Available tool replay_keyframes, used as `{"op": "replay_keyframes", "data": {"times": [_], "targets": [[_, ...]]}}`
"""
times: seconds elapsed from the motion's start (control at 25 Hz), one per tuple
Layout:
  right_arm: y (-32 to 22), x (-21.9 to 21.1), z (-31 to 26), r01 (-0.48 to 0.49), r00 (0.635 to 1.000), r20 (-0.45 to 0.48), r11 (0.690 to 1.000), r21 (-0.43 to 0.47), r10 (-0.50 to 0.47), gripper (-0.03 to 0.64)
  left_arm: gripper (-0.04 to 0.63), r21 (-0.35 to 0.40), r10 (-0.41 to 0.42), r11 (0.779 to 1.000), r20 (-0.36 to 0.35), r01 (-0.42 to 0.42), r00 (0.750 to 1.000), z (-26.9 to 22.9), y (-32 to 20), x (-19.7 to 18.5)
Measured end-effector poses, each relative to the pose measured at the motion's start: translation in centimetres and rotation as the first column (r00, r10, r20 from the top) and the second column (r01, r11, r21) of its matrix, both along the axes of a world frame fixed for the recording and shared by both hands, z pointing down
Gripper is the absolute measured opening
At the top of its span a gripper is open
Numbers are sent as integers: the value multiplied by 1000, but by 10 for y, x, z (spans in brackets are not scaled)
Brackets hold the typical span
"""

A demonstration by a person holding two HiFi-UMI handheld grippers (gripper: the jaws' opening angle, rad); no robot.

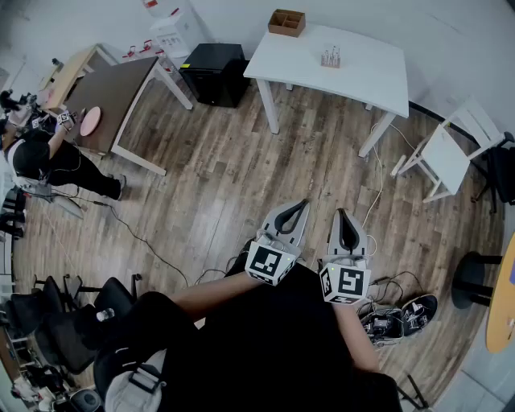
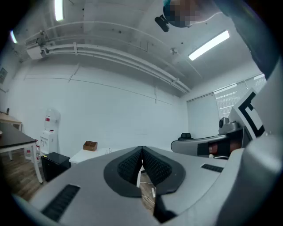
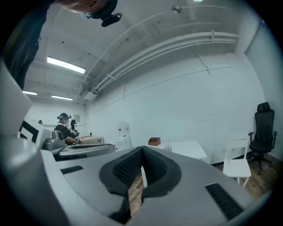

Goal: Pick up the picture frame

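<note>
I cannot make out a picture frame in any view. My left gripper (image 1: 301, 204) and right gripper (image 1: 344, 214) are held side by side, level, over the wooden floor, both pointing toward a white table (image 1: 354, 68). On that table stand a brown box (image 1: 286, 22) and a small clear object (image 1: 331, 56) that I cannot identify. In the left gripper view the left gripper (image 2: 141, 148) is shut, pads together with nothing between them. The right gripper (image 3: 142, 148) is likewise shut and empty. The brown box (image 2: 90, 145) (image 3: 154, 141) shows far ahead in both gripper views.
A black cabinet (image 1: 216, 72) stands left of the white table, and a dark table (image 1: 121, 88) lies farther left with a person (image 1: 48, 161) beside it. A white chair (image 1: 451, 153) sits at the right. Cables (image 1: 378, 193) trail over the floor.
</note>
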State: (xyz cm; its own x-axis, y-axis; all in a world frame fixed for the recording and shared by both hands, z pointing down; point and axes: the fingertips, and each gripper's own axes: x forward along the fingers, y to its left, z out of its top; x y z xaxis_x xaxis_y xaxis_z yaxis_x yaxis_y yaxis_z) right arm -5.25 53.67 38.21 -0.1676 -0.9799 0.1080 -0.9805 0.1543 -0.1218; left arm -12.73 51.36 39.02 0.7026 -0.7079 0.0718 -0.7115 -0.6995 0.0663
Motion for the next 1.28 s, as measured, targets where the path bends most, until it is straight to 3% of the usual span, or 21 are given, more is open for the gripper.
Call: {"op": "replay_keyframes", "data": {"times": [0.12, 0.36, 0.64, 0.88, 1.0, 1.28], "targets": [[-4, 5, -2, 20, 1000, -23, 1000, 18, -20, 32, 15, 7, -2, 1000, 4, 2, 1000, 3, -2, 6], [-15, 13, 18, 8, 998, 56, 1000, -13, -7, 35, 15, -24, 23, 999, -15, -23, 1000, 14, -14, 13], [-59, 43, 23, -46, 997, 69, 999, 3, 45, 35, 15, -36, 76, 996, -48, -77, 996, 21, -68, 42], [-127, 65, 31, -90, 995, 49, 996, -11, 91, 35, 14, -132, 107, 984, -123, -124, 987, 42, -148, 62], [-173, 78, 26, -146, 989, 22, 989, -19, 146, 35, 14, -134, 141, 979, -120, -157, 983, 40, -194, 69], [-274, 72, 16, -159, 987, -30, 987, -15, 158, 35, 14, -146, 183, 967, -166, -208, 969, 34, -287, 71]]}}
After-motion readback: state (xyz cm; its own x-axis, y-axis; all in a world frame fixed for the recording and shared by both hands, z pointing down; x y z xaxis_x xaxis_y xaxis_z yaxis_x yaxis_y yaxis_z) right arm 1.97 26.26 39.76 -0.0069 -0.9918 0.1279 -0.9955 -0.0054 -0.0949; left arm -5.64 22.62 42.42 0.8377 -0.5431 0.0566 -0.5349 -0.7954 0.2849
